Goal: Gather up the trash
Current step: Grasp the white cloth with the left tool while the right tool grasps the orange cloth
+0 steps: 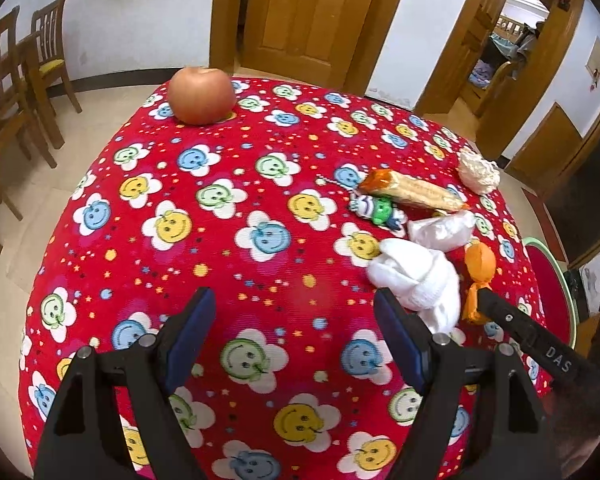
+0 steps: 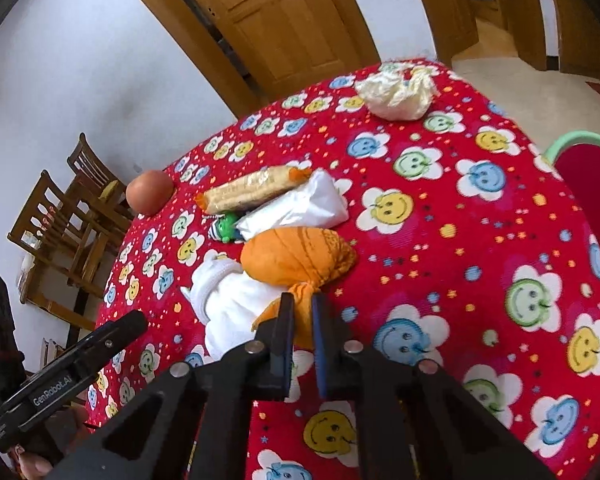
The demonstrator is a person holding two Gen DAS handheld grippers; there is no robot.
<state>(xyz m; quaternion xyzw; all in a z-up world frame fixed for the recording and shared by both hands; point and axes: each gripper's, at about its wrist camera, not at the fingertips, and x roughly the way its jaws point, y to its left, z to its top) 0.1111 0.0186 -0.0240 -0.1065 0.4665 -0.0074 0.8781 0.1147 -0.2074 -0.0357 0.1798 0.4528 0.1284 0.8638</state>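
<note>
An orange knotted bag [image 2: 296,256] lies on the red smiley tablecloth [image 2: 440,240]. My right gripper [image 2: 302,304] is shut on its twisted tail; it also shows in the left wrist view [image 1: 478,268]. A white cloth bundle [image 1: 416,276] lies right beside it, also in the right wrist view [image 2: 228,300]. My left gripper [image 1: 296,300] is open and empty, just left of the white bundle. A white plastic bag [image 2: 300,206], a wrapped snack bar [image 2: 252,190], a small green toy [image 2: 226,226] and a crumpled cream wrapper [image 2: 396,90] lie further off.
An apple [image 1: 202,94] sits at the table's far edge. Wooden chairs [image 1: 16,80] stand on the left by the wall. A red bin with a green rim [image 2: 588,168] is beside the table on the right. Wooden doors stand behind.
</note>
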